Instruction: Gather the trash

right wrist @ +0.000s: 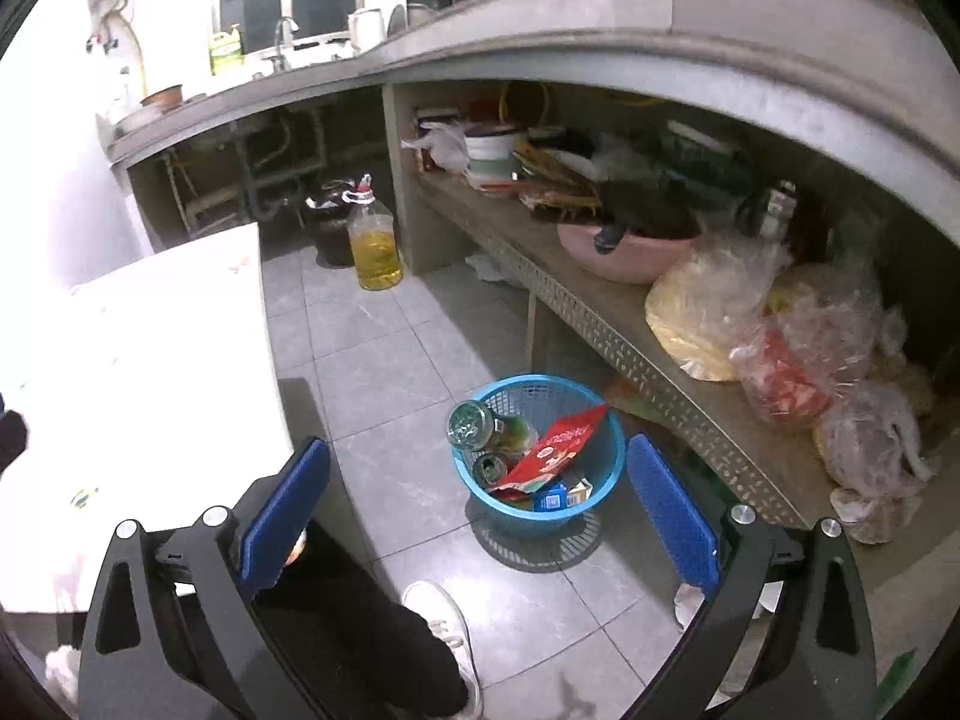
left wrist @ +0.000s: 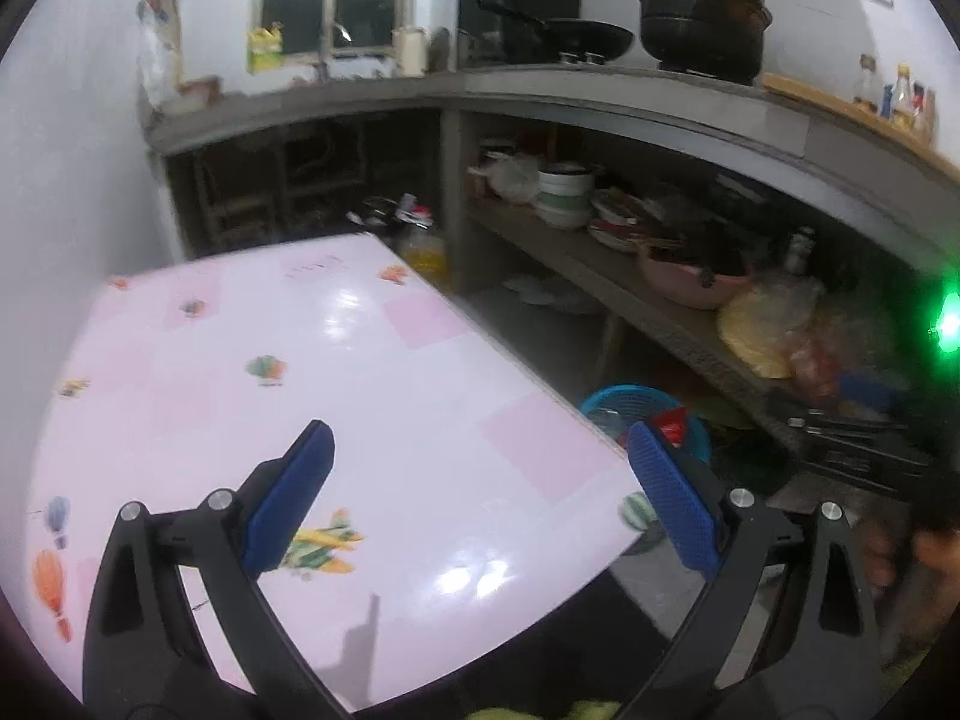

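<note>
No brand or label text is legible in either view: the red packet [right wrist: 549,450] in the blue basket [right wrist: 600,483] carries white print too small to read, and the small blue carton [right wrist: 549,501] beside it shows a code-like square, also unreadable. Left claw [left wrist: 480,438]: released, blue pads spread wide with nothing between them, held above the near right corner of the pink surface [left wrist: 336,360], pointing forward and slightly down; the surface has balloon, plane and watermelon prints on it. Its right pad [left wrist: 672,498] hangs past the surface edge, with the basket [left wrist: 624,399] visible on the floor just beyond. Right claw [right wrist: 480,459]: also released, wide open and holding nothing, tilted down toward the tiled floor with the basket framed between the pads but well below them, no contact. The trash sits in that basket: a clear glass jar [right wrist: 480,426] lying on its side against the left rim, a can end [right wrist: 491,468] just under it, the red packet leaning across the middle, and small cartons at the bottom. The basket stands on the floor between the surface [right wrist: 150,372] and the lower shelf [right wrist: 600,312]. The person's black trouser leg and white shoe [right wrist: 447,630] are on the floor near the left pad [right wrist: 282,516]. A bottle of yellow oil [right wrist: 373,243] stands upright further back.
</note>
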A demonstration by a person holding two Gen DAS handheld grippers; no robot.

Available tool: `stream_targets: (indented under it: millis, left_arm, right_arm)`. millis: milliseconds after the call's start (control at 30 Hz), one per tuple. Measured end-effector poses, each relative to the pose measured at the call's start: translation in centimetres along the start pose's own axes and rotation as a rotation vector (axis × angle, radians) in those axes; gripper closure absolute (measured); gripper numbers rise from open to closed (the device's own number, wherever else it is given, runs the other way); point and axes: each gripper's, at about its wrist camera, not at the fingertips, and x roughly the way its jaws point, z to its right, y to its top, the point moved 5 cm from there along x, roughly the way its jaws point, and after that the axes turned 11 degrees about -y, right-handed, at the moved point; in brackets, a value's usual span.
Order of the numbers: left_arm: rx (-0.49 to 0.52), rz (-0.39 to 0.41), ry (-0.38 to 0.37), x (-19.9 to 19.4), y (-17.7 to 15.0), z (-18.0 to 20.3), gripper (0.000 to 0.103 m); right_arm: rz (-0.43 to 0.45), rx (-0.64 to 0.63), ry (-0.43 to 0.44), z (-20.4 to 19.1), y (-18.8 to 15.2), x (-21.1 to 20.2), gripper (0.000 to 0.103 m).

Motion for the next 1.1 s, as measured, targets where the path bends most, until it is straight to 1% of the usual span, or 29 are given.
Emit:
stream_targets:
  millis: [67, 100, 167, 233, 267, 333, 400, 467, 600, 767, 900, 1100]
  left_arm:
    - [0.01, -0.002, 0.043, -0.6, -0.5, 0.1, 0.009]
    - [0.007, -0.013, 0.045, -0.8, -0.6, 0.1, 0.009]
    - [-0.007, -0.036, 0.022, -1.1, -1.0, 0.2, 0.009]
    - [-0.026, -0.054, 0.028, -1.0, -1.1, -0.1, 0.009]
    - [-0.037, -0.057, 0.039, -1.1, -1.2, -0.2, 0.009]
    - [-0.067, -0.055, 0.093, -1.0, -1.1, -0.6, 0.009]
    - [-0.073, -0.051, 0.115, -1.1, -1.1, -0.9, 0.009]
    - [-0.072, -0.098, 0.142, -0.4, -1.5, -1.2, 0.009]
    - [-0.105, -0.165, 0.194, 0.7, -2.7, -2.2, 0.009]
    - [-0.144, -0.189, 0.243, 1.0, -3.3, -3.4, 0.009]
    - [-0.17, -0.187, 0.26, 1.0, -3.2, -3.8, 0.009]
    - [-0.161, -0.203, 0.251, 1.2, -3.3, -3.3, 0.009]
  right_arm:
    - [0.028, -0.018, 0.008, -0.5, -0.5, -1.9, 0.007]
    - [0.034, -0.024, 0.007, -0.6, -0.6, -2.5, 0.007]
    - [0.054, -0.037, -0.008, -1.0, -0.8, -4.0, 0.007]
    - [0.076, -0.032, -0.011, -1.4, -1.0, -5.1, 0.007]
    - [0.084, -0.03, -0.009, -1.5, -1.1, -5.5, 0.007]
    - [0.076, -0.043, -0.018, -1.9, -1.3, -5.7, 0.007]
    - [0.053, -0.068, -0.031, -2.1, -1.6, -5.3, 0.007]
    - [0.015, -0.09, -0.04, -2.3, -2.1, -4.6, 0.007]
    - [-0.026, -0.088, -0.063, -1.9, -3.1, -3.8, 0.007]
    - [-0.047, -0.094, -0.105, -0.8, -3.6, -2.9, 0.007]
    - [-0.05, -0.094, -0.129, 0.1, -3.4, -2.4, 0.007]
    - [-0.054, -0.099, -0.142, 0.8, -3.4, -2.1, 0.007]
